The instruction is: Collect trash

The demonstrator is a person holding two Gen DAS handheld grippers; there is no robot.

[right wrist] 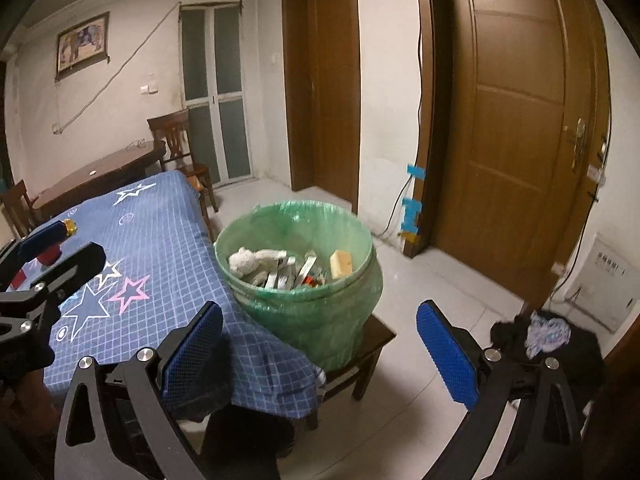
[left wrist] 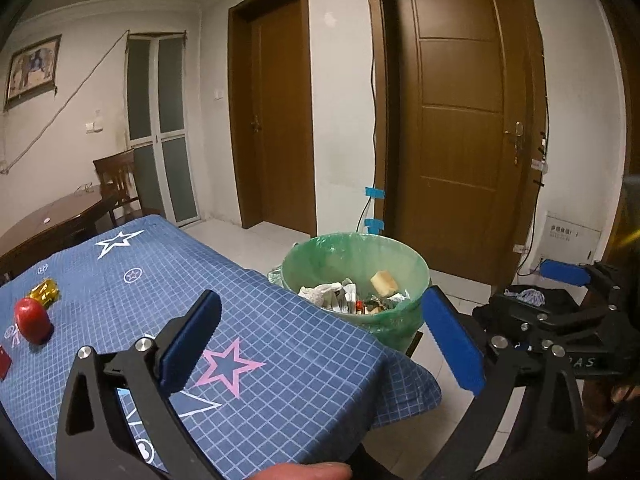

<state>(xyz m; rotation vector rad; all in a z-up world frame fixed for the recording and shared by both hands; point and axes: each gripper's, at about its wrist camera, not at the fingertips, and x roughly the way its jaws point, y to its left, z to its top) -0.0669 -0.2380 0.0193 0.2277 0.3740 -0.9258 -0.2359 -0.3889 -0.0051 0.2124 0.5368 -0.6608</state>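
Note:
A bin lined with a green bag (left wrist: 352, 252) (right wrist: 296, 216) stands beside the table's corner. It holds a yellow sponge (left wrist: 384, 283) (right wrist: 341, 263), white crumpled tissue (left wrist: 320, 292) (right wrist: 248, 260) and other scraps. On the blue star-patterned tablecloth (left wrist: 280, 340) (right wrist: 160, 248) lie a red round object (left wrist: 34, 320) and a gold wrapper (left wrist: 45, 290) (right wrist: 69, 226), at the far left. My left gripper (left wrist: 320, 308) is open over the table's corner, short of the bin, with nothing between its pads. My right gripper (right wrist: 320, 312) is open and holds nothing, level with the bin's front.
The bin rests on a low dark wooden stool (right wrist: 376, 336). A dark heap with a pale cloth (right wrist: 552, 336) lies on the tiled floor at right. Two brown doors (left wrist: 460, 120) stand behind the bin. A wooden table and chair (right wrist: 176, 148) stand at the back left.

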